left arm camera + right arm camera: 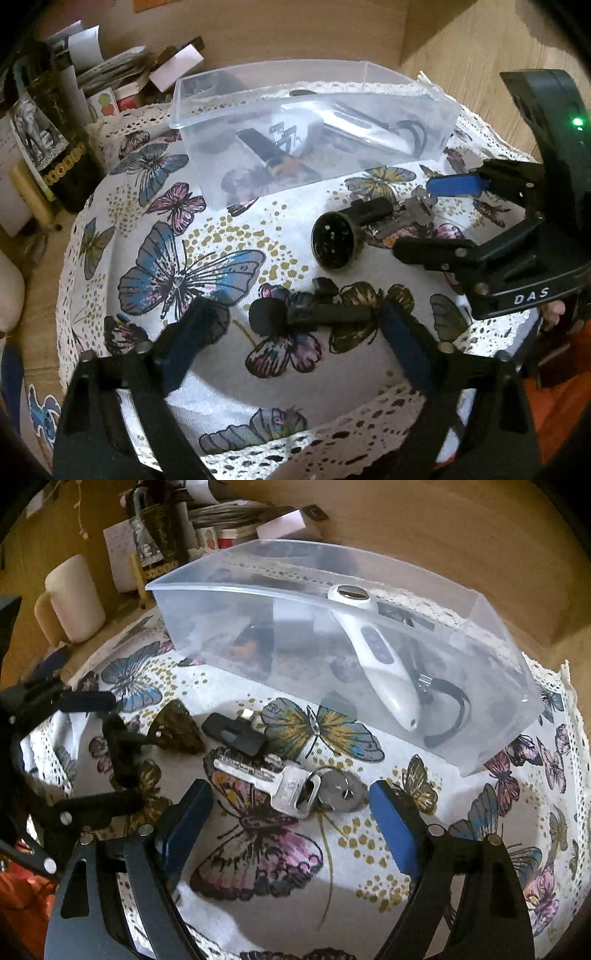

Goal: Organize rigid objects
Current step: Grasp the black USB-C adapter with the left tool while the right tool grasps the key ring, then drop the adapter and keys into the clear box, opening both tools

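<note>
- The left gripper (297, 325) has its fingers spread wide, straddling a small black clip-on microphone (308, 315) that lies flat on the butterfly tablecloth (177, 266); neither pad touches it.
- Just beyond it sits a black round-headed object (336, 240), perhaps a plug, its hollow face turned up.
- Behind stands the clear plastic box (314, 122), already holding several dark items.
- Only the right wrist view shows the white handheld device (376, 653) leaning inside that box.
- It also shows the silver key (273, 779) with its ring and round fob, flat on the cloth.
- The right gripper (291, 805) is released, pads either side of the key.
</note>
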A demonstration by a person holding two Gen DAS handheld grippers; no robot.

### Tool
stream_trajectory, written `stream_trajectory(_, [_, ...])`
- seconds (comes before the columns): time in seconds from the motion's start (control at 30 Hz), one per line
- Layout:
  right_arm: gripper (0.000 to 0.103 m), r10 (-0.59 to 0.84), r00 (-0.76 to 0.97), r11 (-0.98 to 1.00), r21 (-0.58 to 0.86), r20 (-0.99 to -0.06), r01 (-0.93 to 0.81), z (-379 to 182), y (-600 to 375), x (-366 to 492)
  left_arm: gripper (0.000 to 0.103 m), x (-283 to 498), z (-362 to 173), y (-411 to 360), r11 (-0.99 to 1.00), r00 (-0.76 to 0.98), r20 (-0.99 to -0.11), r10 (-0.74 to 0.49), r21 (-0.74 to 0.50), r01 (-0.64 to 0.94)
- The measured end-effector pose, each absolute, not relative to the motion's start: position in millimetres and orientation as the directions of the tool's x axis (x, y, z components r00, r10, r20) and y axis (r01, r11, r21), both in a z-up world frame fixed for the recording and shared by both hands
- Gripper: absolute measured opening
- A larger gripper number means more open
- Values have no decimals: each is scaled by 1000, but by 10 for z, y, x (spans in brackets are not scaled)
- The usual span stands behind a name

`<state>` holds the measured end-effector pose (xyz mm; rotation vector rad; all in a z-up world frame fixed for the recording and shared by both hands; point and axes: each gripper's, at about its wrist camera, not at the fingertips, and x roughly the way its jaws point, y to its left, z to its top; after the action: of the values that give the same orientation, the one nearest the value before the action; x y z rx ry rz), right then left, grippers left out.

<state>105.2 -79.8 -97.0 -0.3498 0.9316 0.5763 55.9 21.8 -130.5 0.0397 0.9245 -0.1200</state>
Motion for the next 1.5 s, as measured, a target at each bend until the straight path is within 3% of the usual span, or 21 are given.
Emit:
stream_trajectory(0.07, [83,307,473,802,-43,-826,-596,-976,-792,1054,71,551,-1290,221,992,607,-790,-88,-16,123])
stream_trajectory(0.13, [68,305,484,804,-51,-820,-592,-975,-786,1060,61,533,-1279,233,992,614,-783,-98,-25,127])
stream_trajectory(0.3, [31,313,491,812,-39,-813,-583,-939,-806,1092,60,517,-1269,281,993,626,-773,-107,-48,110])
stream_trajectory(0.43, [19,324,492,824,-15,-808,-567,-928,-872,1082,60,508,-1212,365,994,640,-761,-109,-72,83])
stream_trajectory(1.0, [14,333,585,844,-42,-740,-534,-662,-1036,802,59,558,-750,546,995,746,-660,-89,-98,32])
stream_trajectory(1.5, [14,376,708,853,-75,-598,-516,-87,-1118,755,59,732,-398,481,997,813,-577,-71,-66,40])
